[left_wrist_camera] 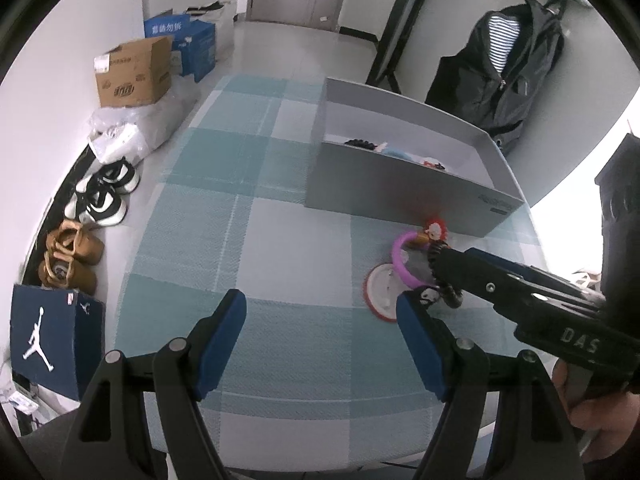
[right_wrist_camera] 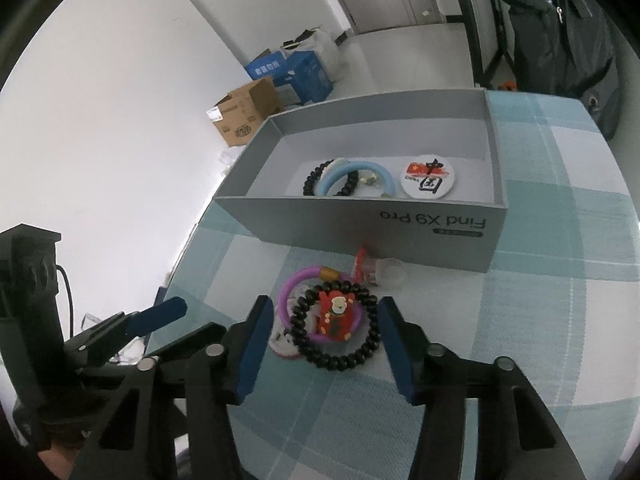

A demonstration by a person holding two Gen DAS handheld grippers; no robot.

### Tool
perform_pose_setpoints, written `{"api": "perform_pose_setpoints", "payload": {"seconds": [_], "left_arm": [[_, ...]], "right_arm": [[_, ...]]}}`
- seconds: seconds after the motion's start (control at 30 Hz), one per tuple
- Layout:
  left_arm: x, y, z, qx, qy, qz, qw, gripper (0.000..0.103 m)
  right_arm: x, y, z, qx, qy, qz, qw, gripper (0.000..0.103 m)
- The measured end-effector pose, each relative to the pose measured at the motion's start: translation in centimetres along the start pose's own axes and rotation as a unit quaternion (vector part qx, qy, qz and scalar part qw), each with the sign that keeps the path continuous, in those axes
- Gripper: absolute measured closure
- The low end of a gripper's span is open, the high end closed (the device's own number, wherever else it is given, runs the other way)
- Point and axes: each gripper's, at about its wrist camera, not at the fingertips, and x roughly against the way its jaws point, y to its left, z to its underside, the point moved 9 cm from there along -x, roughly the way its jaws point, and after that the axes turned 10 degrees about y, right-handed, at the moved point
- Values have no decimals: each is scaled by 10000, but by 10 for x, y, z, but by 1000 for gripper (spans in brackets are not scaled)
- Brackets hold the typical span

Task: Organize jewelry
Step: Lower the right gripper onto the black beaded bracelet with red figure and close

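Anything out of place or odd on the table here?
Nothing looks damaged or spilled. Several pieces lie heaped outside the grey box: a black bead bracelet overlapping a purple ring and a red charm, between the open right gripper jaws.

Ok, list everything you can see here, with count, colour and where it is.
box: one, grey, open, on the tablecloth
tablecloth: one, teal and white check
beaded bracelets: two, black; one in the box, one between the right claw's fingers
ring bands: two; blue in the box, purple beside the black bracelet
round badges: two, white; one in the box, one red-rimmed on the cloth
red figure charm: one, inside the bracelet loop
shoes: several, on the floor
cartons: brown and blue, by the wall
jacket: dark, hanging
left claw: open
right claw: open
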Motion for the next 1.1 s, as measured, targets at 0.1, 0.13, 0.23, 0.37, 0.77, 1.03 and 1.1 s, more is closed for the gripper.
{"api": "perform_pose_setpoints", "payload": {"seconds": [0.1, 0.13, 0.23, 0.37, 0.77, 1.03, 1.1], "left_arm": [[-3, 5, -1, 182, 82, 72, 9998, 29], [-3, 7, -1, 216, 103, 84, 9997, 29], [-5, 7, -2, 332, 147, 184, 9992, 30], [-5, 6, -4, 324, 146, 201, 9992, 30], [-6, 4, -6, 324, 189, 244, 9990, 29], [-11, -1, -6, 266, 222, 207, 9992, 29], [-12, -1, -6, 282, 251, 201, 9991, 29]], "right_arm": [[-6, -1, -2, 52, 56, 161, 9998, 63], [-6, 0, -2, 58, 36, 163, 9998, 63], [-6, 1, -3, 73, 32, 111, 9999, 74], [-7, 3, -2, 108, 42, 112, 9999, 77], [4, -6, 4, 8, 82, -41, 10000, 96], [19, -4, 7, 89, -17, -234, 9997, 103], [23, -5, 6, 67, -72, -302, 9995, 103]]}}
